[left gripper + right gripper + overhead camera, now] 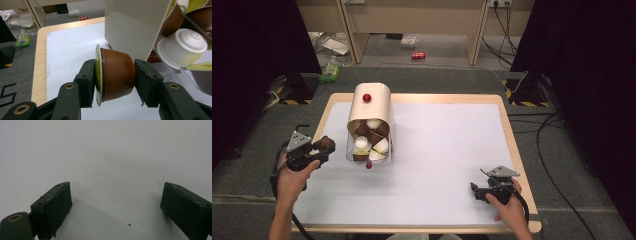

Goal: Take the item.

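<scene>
brown capsule pinched foil to base, dispenser just ahead

nearest, the right gripper rests low at the table's near right corner, its jaws spread wide over bare white surface with nothing between them.

at the near left, the left gripper pinches a brown coffee capsule off the table edge, one jaw flat on the foil lid, the other on the closed base. the capsule looks light and thin-walled: stiff enough along this axis, but likely to dent if squeezed hard, and its smooth tapered side could slip. lid-to-base seems the safer hold, since the rim gives a flat seat.

just beyond stands the cream capsule dispenser, its clear lower bin holding more brown and white capsules. a red knob sits on its top.
</scene>
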A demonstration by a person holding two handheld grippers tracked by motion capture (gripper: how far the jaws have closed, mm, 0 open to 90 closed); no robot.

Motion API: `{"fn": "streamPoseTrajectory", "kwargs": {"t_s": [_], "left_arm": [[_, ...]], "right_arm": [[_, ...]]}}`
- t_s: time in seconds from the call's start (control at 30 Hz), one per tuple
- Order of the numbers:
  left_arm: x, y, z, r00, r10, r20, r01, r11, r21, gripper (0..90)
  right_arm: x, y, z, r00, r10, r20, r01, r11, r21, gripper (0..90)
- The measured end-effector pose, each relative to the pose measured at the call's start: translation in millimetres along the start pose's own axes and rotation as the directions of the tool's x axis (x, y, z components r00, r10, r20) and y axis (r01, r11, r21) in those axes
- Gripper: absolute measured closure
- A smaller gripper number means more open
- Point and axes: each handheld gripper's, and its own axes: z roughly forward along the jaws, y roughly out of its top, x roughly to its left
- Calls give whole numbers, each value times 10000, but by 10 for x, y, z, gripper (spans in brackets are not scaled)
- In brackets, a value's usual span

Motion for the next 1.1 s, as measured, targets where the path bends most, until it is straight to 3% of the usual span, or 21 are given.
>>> {"fn": "streamPoseTrajectory", "kwargs": {"t_s": [0.43, 0.83, 1.1], "left_arm": [[77, -149, 214, 9997, -77, -226, 92, 9979, 645, 528], [151, -368, 462, 9991, -80, -422, 145, 9876, 1566, 526], [162, -426, 531, 9988, -40, -495, 128, 9839, 1781, 525]], "right_arm": [[0, 0, 0, 10000, -1, -3, 1, 10000, 0, 105], [0, 0, 0, 10000, -2, -2, 2, 10000, 2, 105], [0, 0, 1, 10000, -3, 0, 3, 10000, 3, 104]]}}
